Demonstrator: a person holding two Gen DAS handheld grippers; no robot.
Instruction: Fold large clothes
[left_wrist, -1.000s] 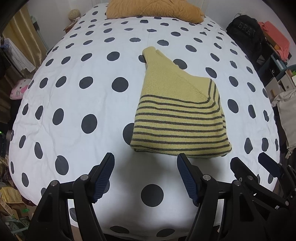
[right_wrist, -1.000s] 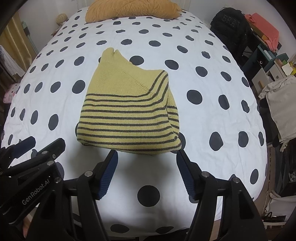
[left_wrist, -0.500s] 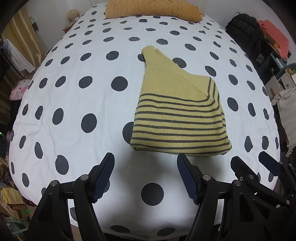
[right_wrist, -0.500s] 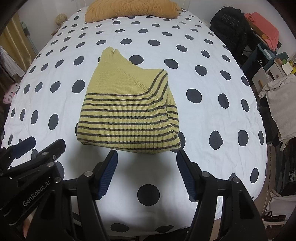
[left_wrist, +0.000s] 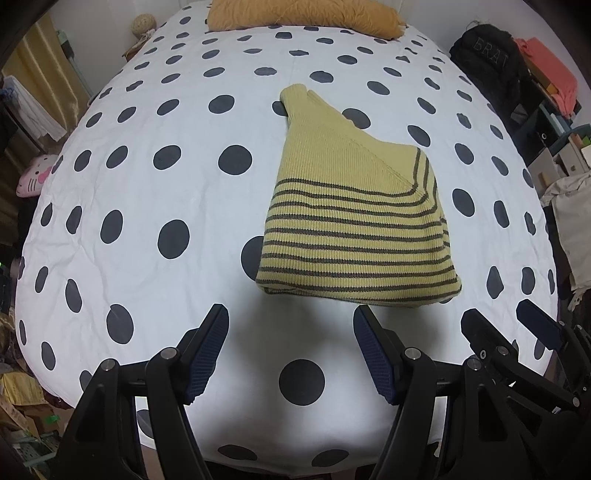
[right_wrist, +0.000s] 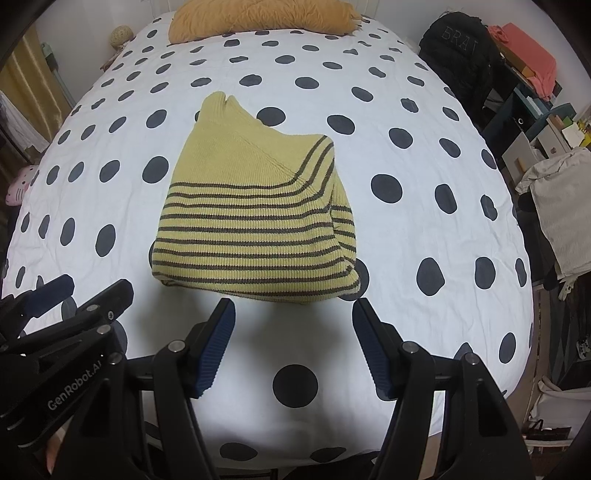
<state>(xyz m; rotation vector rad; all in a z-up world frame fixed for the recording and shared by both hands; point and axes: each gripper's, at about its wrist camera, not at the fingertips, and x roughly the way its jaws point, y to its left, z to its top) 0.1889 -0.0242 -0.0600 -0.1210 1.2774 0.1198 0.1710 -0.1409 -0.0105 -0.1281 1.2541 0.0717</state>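
Sweater (left_wrist: 354, 225) lies folded, same as a moment ago; left gripper (left_wrist: 290, 349) and right gripper (right_wrist: 293, 341) wait wide apart, empty, so folding looks done.

One folded striped sweater (left_wrist: 354, 221) and one orange pillow (left_wrist: 306, 14) are lying on the one dotted bed (left_wrist: 147, 206), beside one black backpack (left_wrist: 487, 51).
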